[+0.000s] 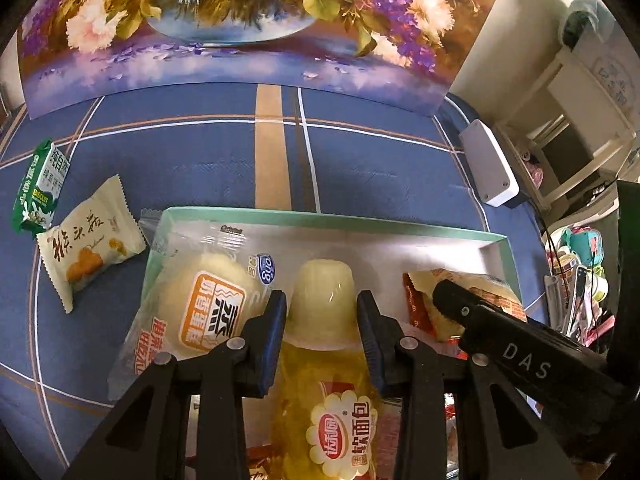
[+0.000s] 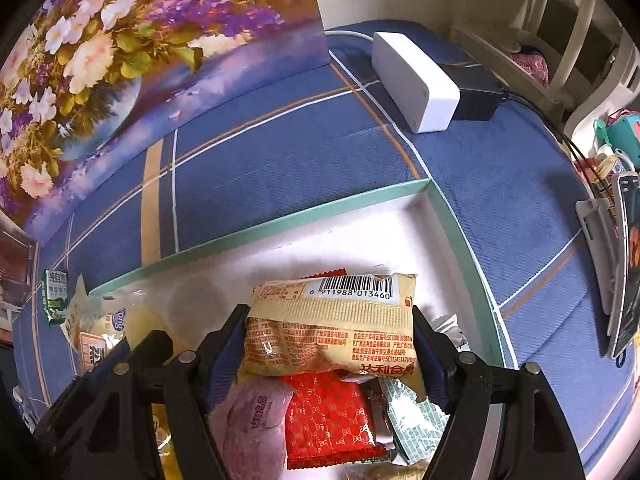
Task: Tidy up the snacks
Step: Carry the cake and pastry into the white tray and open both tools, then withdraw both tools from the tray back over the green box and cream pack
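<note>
L gripper point(image 1: 322, 308) fingers narrow, clamped on soft-bread pack point(image 1: 326, 384); R gripper point(image 2: 330, 340) fingers wider, holding tan snack pack point(image 2: 332, 328) w/ barcode. Both over tray point(image 2: 280, 224). Risk: pack squashed, or slips out and lands on packs below fingers.

The yellow soft-bread packet point(image 1: 328, 412) runs off the bottom edge in the left wrist view, its lower end unseen. The pale purple packet point(image 2: 252, 420) and red wrapper point(image 2: 330, 420) lie half under the tan packet point(image 2: 332, 328) — what's beneath stays hidden. The shelf clutter point(image 1: 580, 264) is too small to name.
</note>
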